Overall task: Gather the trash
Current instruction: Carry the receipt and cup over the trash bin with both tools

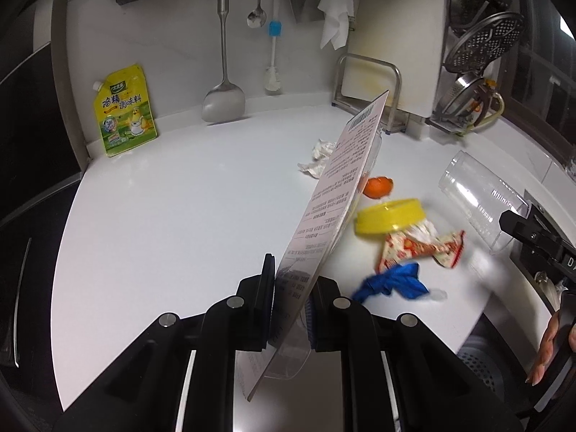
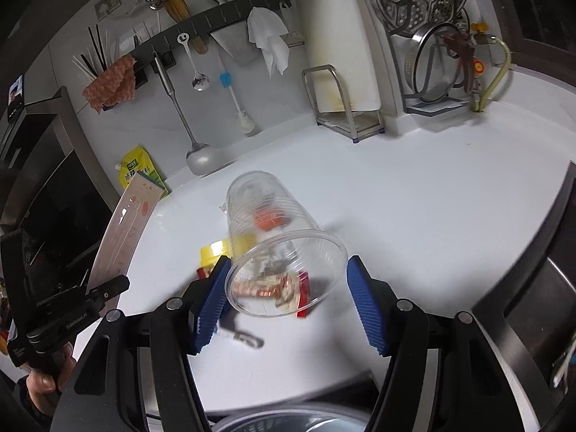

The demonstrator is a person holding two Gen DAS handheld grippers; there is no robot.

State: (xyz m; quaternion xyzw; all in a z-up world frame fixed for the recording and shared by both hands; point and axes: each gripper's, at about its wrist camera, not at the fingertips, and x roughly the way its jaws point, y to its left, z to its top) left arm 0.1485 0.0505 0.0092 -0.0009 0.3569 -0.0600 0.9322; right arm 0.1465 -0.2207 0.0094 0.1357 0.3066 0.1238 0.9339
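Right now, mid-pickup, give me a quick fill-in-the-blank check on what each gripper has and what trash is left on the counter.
1. The left gripper is shut on a flat ____ package card.
2. The right gripper holds a clear plastic ____.
3. On the white counter, the round lid is ____ in colour.
4. The crumpled glove near the snack wrapper is ____.

Missing words: printed; cup; yellow; blue

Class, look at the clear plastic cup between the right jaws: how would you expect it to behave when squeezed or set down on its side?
The clear plastic cup looks thin-walled, so it probably flexes or crumples under a hard squeeze. It seems empty, so likely very light. Round and tapered, it would probably roll in a curve on the smooth counter.
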